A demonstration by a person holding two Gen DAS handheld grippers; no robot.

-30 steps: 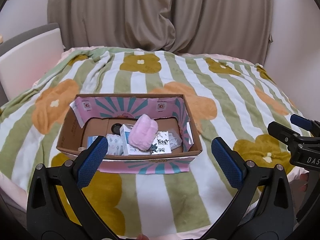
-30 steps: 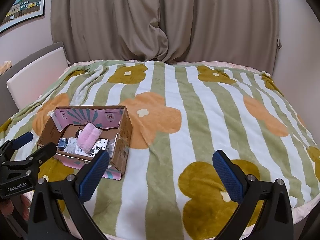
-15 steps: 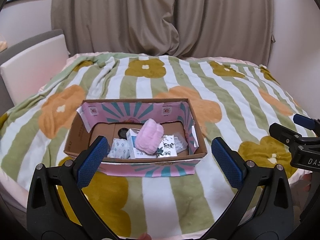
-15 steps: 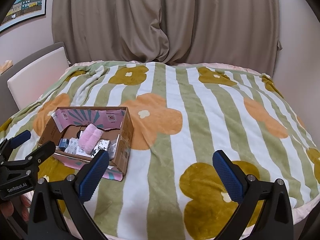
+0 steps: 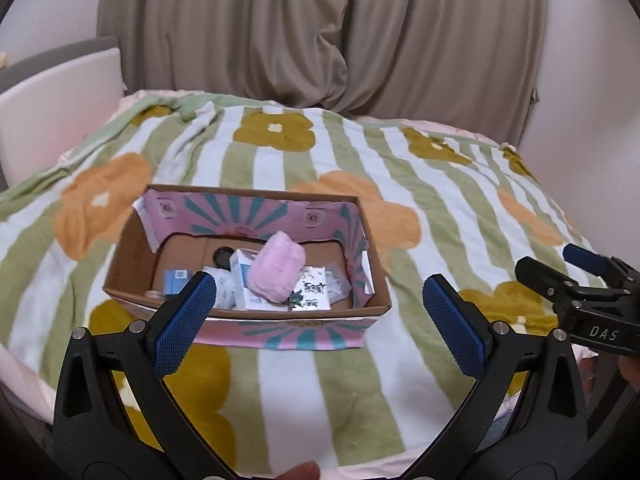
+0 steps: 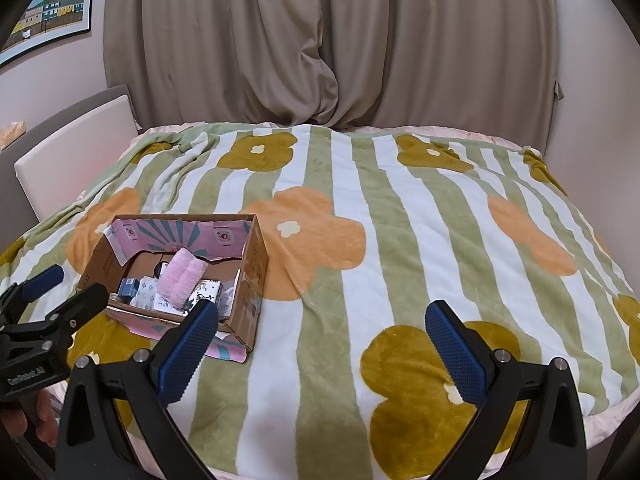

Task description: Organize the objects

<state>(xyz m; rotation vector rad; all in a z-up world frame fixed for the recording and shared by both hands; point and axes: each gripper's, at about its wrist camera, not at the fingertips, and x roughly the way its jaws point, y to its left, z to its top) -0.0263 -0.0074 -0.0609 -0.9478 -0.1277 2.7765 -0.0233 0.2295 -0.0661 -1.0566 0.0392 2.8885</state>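
Note:
An open cardboard box [image 5: 128,256] with a pink and teal patterned lining sits on the striped flower blanket [image 5: 420,200]. Inside lie a fluffy pink roll [image 5: 276,268], a white carton [image 5: 246,276], a small blue box [image 5: 176,280], a black and white packet [image 5: 314,290] and a dark round item [image 5: 222,257]. My left gripper [image 5: 316,320] hovers open in front of the box, holding nothing. My right gripper [image 6: 320,344] is open over bare blanket, with the box [image 6: 252,264] to its left. Each gripper shows at the edge of the other's view.
The blanket [image 6: 400,240] covers a bed with beige curtains [image 6: 320,40] behind it. A white and grey headboard panel [image 6: 72,148] stands at the left, and a framed picture [image 6: 48,12] hangs on the wall. A hand [image 6: 36,420] shows at the lower left.
Both grippers have pulled back and risen a little, so the box sits slightly farther off and lower in view. Both stay open. Nothing in the box has moved.

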